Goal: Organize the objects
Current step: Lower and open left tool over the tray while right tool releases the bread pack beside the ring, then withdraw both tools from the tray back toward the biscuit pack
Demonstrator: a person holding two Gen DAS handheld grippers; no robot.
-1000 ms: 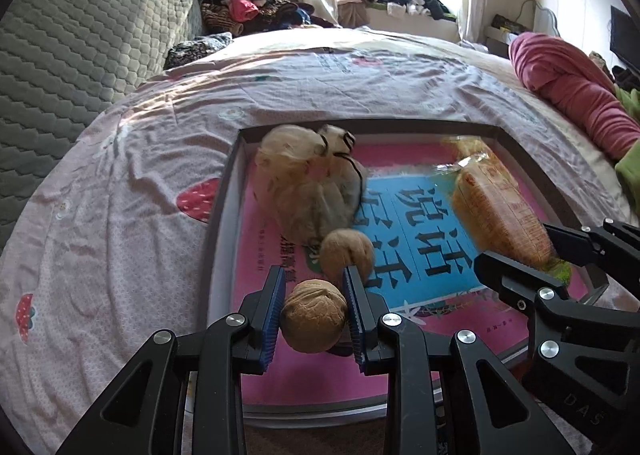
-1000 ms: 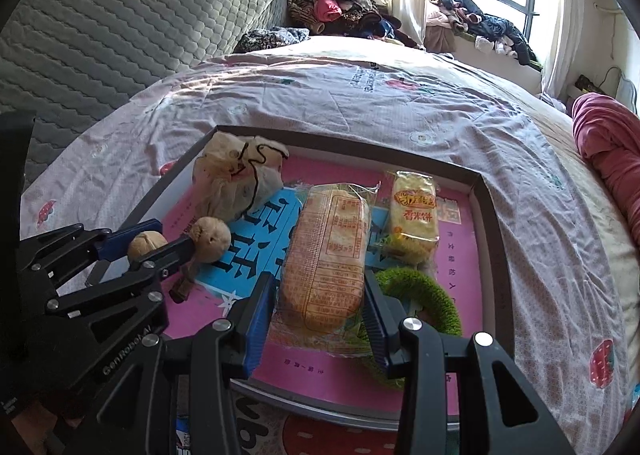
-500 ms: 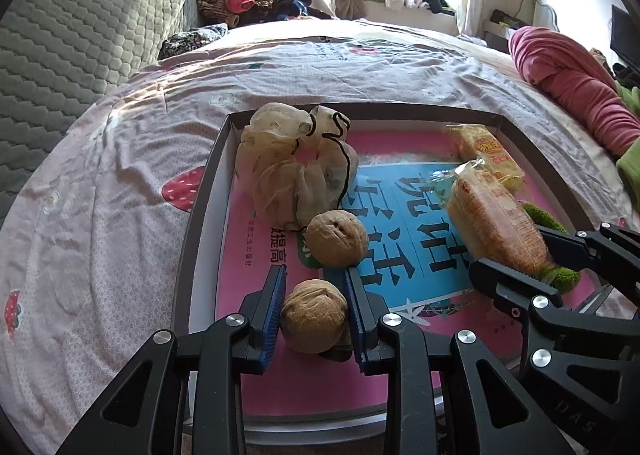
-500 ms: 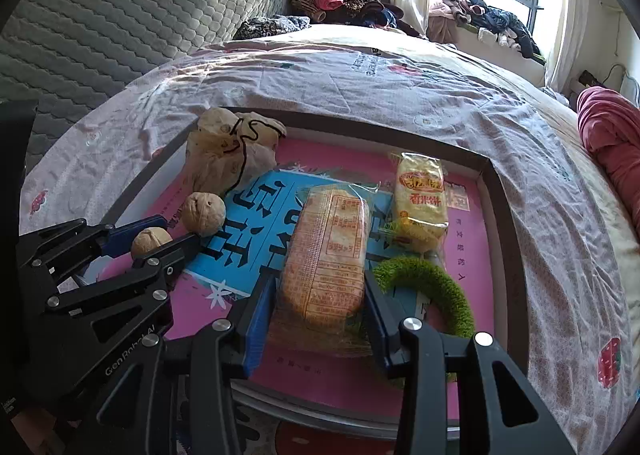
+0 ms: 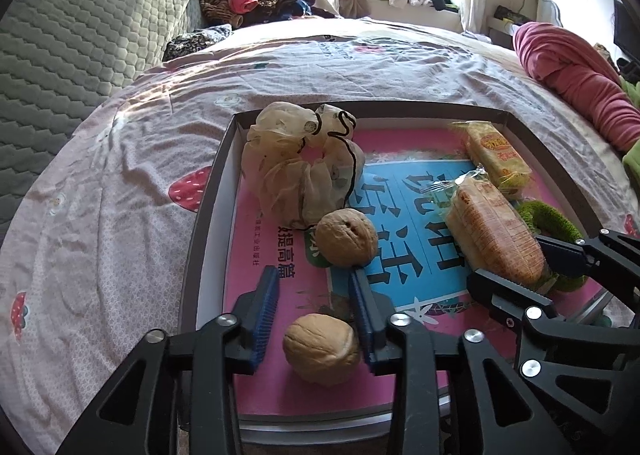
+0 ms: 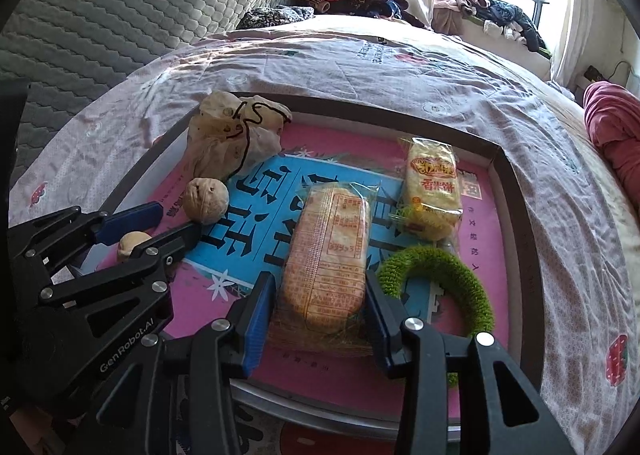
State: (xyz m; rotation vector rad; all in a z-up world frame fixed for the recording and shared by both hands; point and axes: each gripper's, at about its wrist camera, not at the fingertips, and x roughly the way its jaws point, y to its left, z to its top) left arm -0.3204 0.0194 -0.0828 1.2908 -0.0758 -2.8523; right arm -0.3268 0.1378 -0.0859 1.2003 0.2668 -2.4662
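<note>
Bed (image 5: 120, 223) w/ strawberry-print sheet is carrying a tray (image 5: 208, 207) lined w/ a pink-and-blue sheet. At the tray's 10 o'clock a cloth pouch (image 5: 300, 171) w/ black cord is lying crumpled. Just below it, at 8 o'clock, walnut 1 (image 5: 347, 237) is sitting on the liner. Left gripper (image 5: 314, 297) is hovering released at 7 o'clock, blue pads apart; walnut 2 (image 5: 322, 349) is resting on the tray btwn its fingers, a gap showing on the left side, right side too close to tell. At center, right gripper (image 6: 320, 295) is straddling the long cracker pack (image 6: 326, 259); can't tell if it's clamping or just bracketing the wrapper. At 1 o'clock a small yellow snack pack (image 6: 432, 183) is lying flat, and at 4 o'clock a green fuzzy ring (image 6: 436, 287) is curling beside the cracker pack.
</note>
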